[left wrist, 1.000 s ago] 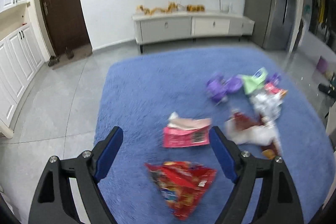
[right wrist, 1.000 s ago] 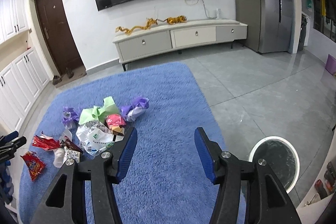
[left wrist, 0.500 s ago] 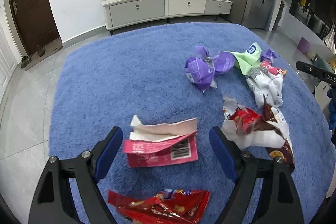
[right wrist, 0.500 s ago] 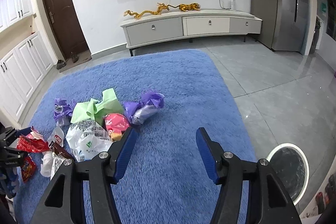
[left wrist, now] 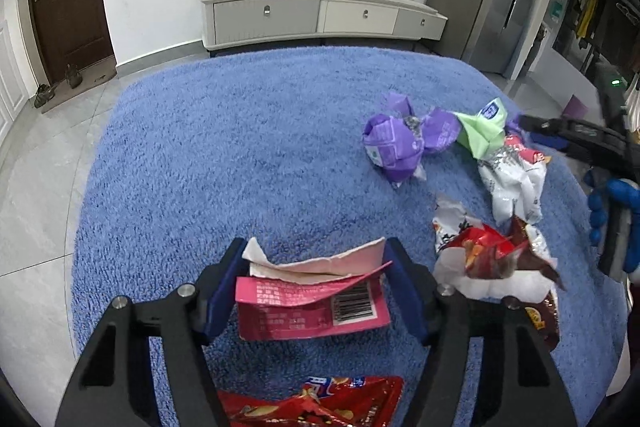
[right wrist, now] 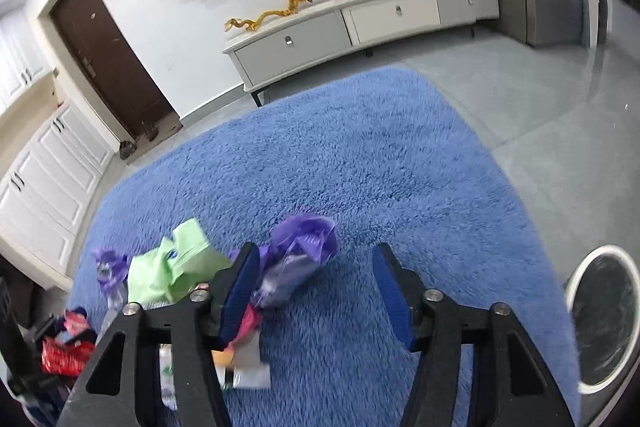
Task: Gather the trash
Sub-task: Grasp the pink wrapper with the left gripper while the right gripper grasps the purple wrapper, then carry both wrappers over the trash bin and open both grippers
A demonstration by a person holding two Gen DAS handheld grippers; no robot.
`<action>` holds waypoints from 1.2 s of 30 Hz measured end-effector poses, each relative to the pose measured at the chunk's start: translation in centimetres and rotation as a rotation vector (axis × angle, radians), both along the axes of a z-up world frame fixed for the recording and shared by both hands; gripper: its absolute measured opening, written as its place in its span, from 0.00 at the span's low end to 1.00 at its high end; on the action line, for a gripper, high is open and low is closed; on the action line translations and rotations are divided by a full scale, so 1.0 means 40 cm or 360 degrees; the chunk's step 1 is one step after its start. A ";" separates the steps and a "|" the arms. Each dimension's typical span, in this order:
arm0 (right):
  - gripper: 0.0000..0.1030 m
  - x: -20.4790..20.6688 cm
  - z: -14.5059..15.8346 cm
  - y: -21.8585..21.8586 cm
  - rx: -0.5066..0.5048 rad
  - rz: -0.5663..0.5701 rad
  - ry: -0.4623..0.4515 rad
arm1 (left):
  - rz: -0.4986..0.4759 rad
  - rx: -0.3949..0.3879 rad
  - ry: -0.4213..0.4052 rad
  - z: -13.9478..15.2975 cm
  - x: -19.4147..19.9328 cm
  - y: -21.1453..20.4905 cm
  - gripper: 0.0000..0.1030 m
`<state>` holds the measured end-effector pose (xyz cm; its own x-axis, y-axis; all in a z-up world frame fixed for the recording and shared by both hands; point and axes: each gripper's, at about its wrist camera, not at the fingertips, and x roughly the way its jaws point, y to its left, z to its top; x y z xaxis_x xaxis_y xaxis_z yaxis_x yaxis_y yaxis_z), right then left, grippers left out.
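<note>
Blue shag rug (left wrist: 256, 155): laid on a grey tiled floor, filling the middle of both views and carrying all the litter. Left gripper (left wrist: 314, 291): seen at lower centre of the left wrist view; its blue fingers (left wrist: 224, 291) are closing, and a pink torn wrapper (left wrist: 312, 301) with a barcode lies between them, its side edges at or against the pads. Red snack bag (left wrist: 316, 405): flat on the rug at the bottom edge, below the pink wrapper. Red-and-white crumpled wrapper (left wrist: 488, 259): at right, just beside the left gripper's right finger. White bag (left wrist: 516, 183), green wrapper (left wrist: 480, 131) and purple wrapper (left wrist: 396, 143): clustered at upper right of that view. Right gripper (right wrist: 316, 287): at lower centre of the right wrist view, blurred, its fingers closing but still apart, nothing pinched; a second purple wrapper (right wrist: 300, 255) lies on the rug just beside the left finger, partly in the gap. Round white-rimmed bin (right wrist: 604, 315): on the floor at the right edge, off the rug
</note>
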<state>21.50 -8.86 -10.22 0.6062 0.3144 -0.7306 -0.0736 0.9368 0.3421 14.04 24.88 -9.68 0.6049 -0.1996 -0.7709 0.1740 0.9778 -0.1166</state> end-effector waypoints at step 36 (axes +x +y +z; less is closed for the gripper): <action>0.19 -0.447 0.291 -0.165 0.0095 -0.0062 -0.0476 | -0.0115 -0.0187 -0.0505 0.366 -0.283 -0.160 0.64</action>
